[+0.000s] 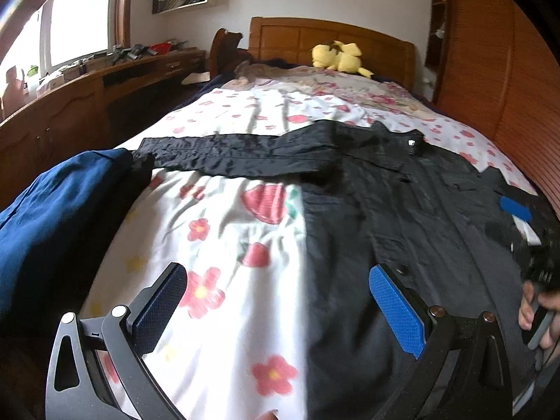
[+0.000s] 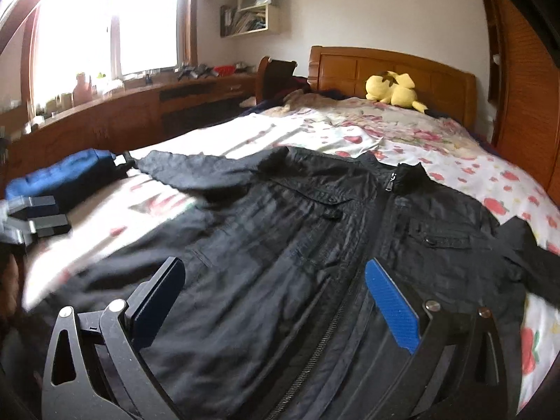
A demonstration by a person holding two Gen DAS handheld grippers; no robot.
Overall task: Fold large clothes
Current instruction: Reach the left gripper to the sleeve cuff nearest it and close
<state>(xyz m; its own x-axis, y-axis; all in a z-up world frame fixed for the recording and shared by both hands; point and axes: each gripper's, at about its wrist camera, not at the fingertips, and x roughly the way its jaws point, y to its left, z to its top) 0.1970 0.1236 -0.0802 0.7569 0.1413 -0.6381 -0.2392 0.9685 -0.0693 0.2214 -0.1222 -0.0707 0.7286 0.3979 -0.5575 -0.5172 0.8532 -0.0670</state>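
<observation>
A large black zip jacket (image 2: 315,231) lies spread face up on the floral bedsheet (image 1: 227,217), collar toward the headboard, one sleeve (image 1: 231,155) stretched out to the left. My left gripper (image 1: 276,304) is open and empty, hovering over the sheet at the jacket's left hem edge. My right gripper (image 2: 276,297) is open and empty, low over the jacket's lower front near the zip. The right gripper also shows at the right edge of the left wrist view (image 1: 518,210). The left gripper shows blurred at the left edge of the right wrist view (image 2: 35,217).
A folded blue garment (image 1: 52,210) lies on the bed's left edge by the sleeve cuff. A yellow plush toy (image 1: 337,56) sits by the wooden headboard (image 1: 297,35). A cluttered wooden desk (image 1: 87,80) runs along the left wall; a wooden wardrobe (image 1: 490,70) stands on the right.
</observation>
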